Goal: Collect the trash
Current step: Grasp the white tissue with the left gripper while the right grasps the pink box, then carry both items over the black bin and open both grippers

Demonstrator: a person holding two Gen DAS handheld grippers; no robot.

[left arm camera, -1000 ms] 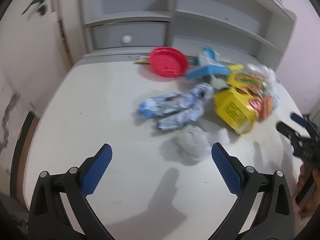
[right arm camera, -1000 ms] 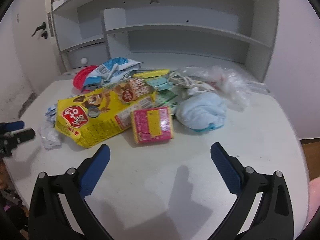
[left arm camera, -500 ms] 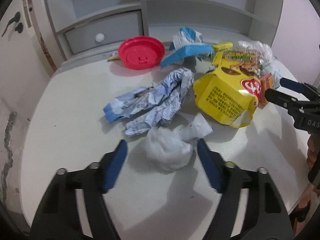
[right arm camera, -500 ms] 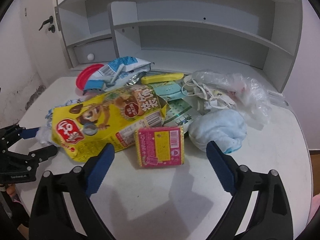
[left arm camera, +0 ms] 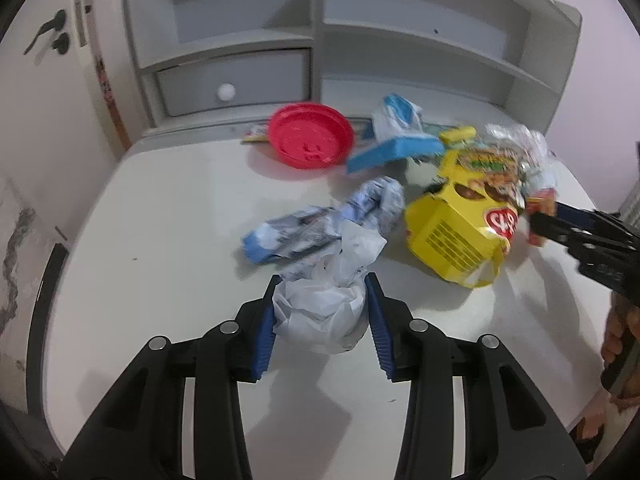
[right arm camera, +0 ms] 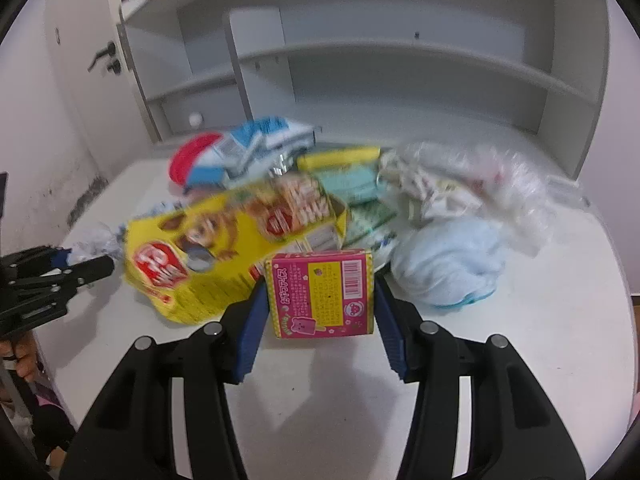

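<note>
Within the last second both sets of jaws have closed, the left gripper (left arm camera: 322,312) clenching the white crumpled wad (left arm camera: 320,304) near-centre on the bench (left arm camera: 168,216), the right gripper (right arm camera: 318,300) clenching the pink box (right arm camera: 322,294), so two pickups look underway.

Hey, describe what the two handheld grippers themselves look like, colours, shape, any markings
Both match: the left gripper and right gripper have matte black plastic arms that fork into a V, with round silver pivot pins. Each of the fingers carries a long, ribbed blue pad on its inner face. No cables or sleeves show, and no markings are legible.
</note>
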